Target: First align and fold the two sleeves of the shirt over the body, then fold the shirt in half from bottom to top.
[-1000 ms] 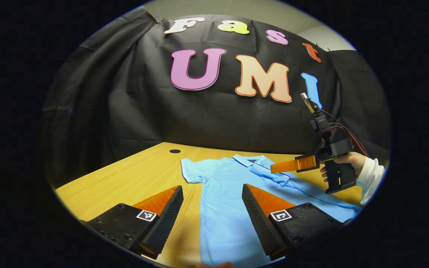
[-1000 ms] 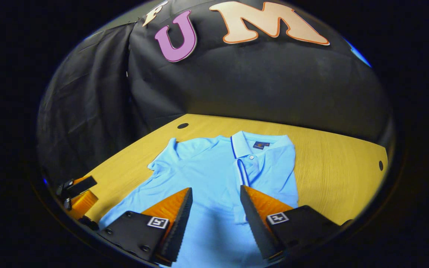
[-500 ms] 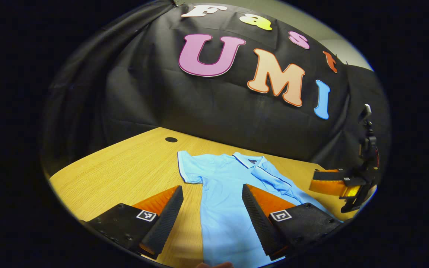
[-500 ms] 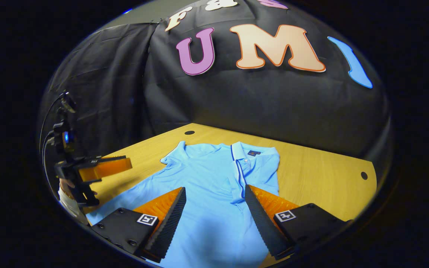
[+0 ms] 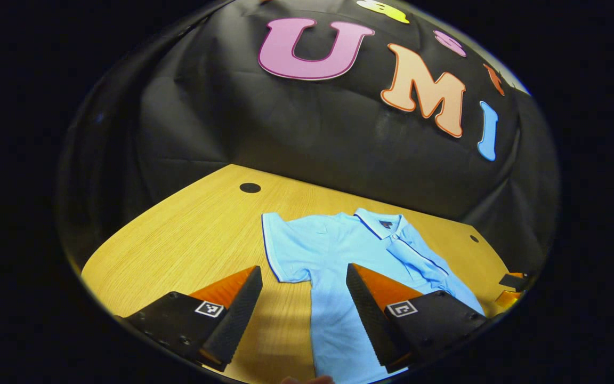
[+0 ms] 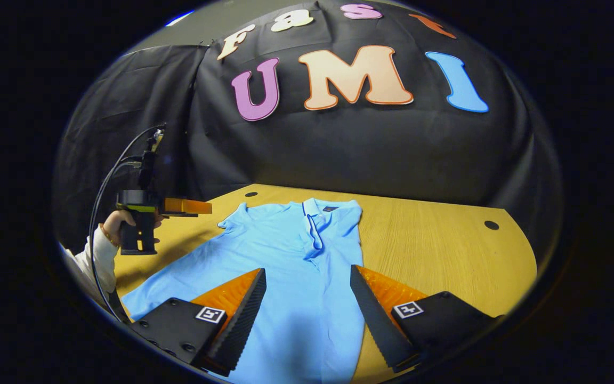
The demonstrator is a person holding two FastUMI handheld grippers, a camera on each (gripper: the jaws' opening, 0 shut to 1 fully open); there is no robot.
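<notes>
Left hand-held gripper wide open, empty above shirt, right hand-held gripper likewise, seemingly not touching.

Bare table flanks the shirt; booth wall seemingly close behind.

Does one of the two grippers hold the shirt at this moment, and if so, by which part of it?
Nothing is held. The left gripper and the right gripper are both open above the shirt, which lies flat on the table.
</notes>
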